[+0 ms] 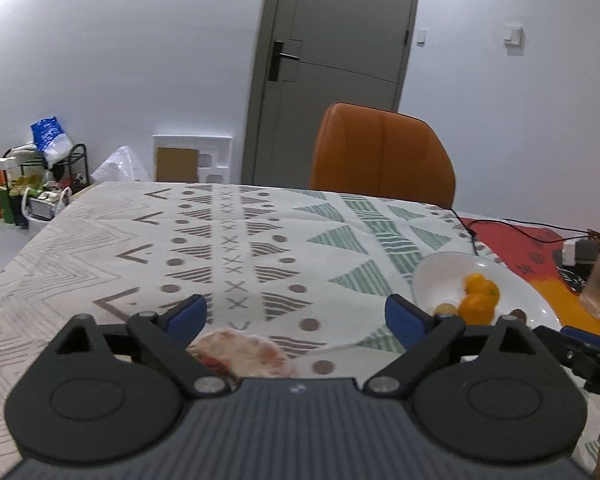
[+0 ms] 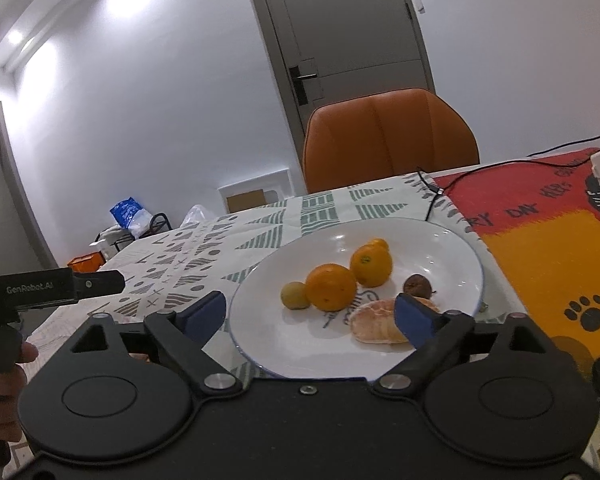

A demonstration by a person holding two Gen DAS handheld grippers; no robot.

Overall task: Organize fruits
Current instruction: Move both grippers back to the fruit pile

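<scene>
Fruits sit on the white plate point(image 2: 456, 248) at the centre of the right wrist view: two oranges point(image 2: 331, 287), a small yellow-green fruit point(image 2: 295, 296), a dark one point(image 2: 417, 286) and a peeled segment point(image 2: 374, 324). One pale pinkish piece point(image 1: 246, 354) lies on the tablecloth point(image 1: 100, 240), low centre in the left view. Both the left gripper point(image 1: 296, 314) and right gripper point(image 2: 310, 314) stand wide open, empty. Best to straddle that stray piece squarely and close gently; it looks soft.

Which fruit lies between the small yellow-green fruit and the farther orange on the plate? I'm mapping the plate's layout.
A round orange sits between the yellow-green fruit and the farther orange on the plate, shown in the right wrist view.
</scene>
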